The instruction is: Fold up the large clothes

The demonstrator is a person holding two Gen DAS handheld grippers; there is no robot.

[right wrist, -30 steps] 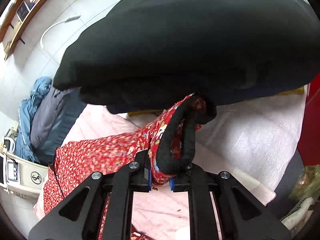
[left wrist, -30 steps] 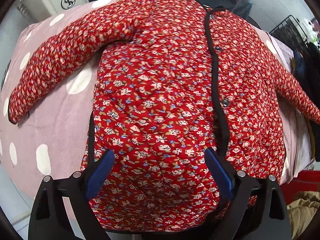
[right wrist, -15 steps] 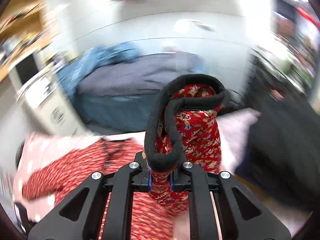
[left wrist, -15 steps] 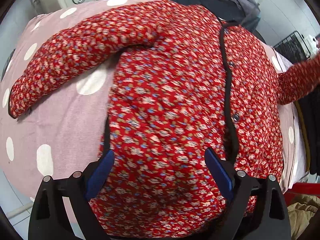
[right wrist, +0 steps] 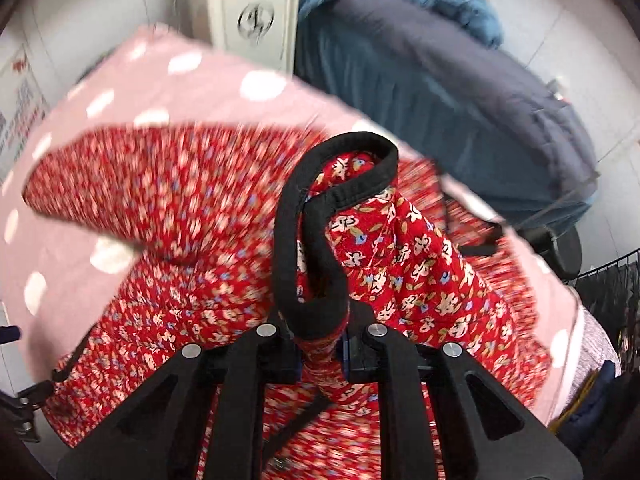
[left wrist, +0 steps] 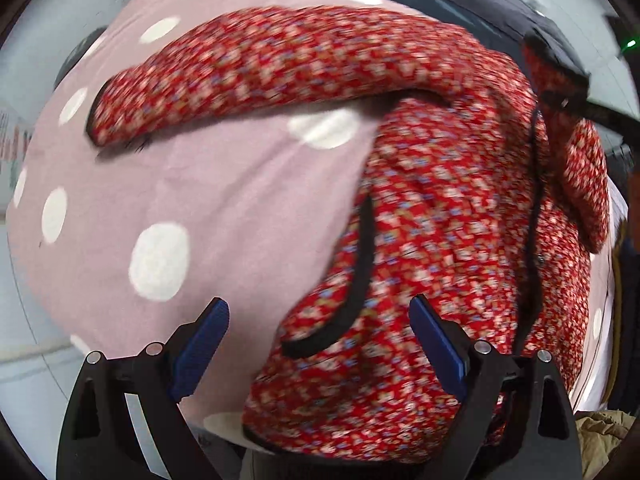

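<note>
A red floral quilted jacket (left wrist: 448,208) with black trim lies face up on a pink polka-dot cloth (left wrist: 208,208). Its left sleeve (left wrist: 248,68) stretches out to the left. My left gripper (left wrist: 318,344) is open and empty, just above the jacket's lower left hem. My right gripper (right wrist: 320,356) is shut on the right sleeve's black-trimmed cuff (right wrist: 336,220) and holds it up over the jacket body (right wrist: 192,264). The lifted sleeve also shows at the right of the left wrist view (left wrist: 584,176).
A white appliance (right wrist: 252,8) stands behind the table. Dark grey and blue garments (right wrist: 432,80) are piled at the back right. A black wire rack (right wrist: 612,280) is at the right. A tan garment (left wrist: 604,432) lies low at the right.
My right gripper has carried the right sleeve from out at the side up and across over the jacket body. My left gripper has shifted left toward the jacket's lower left edge.
</note>
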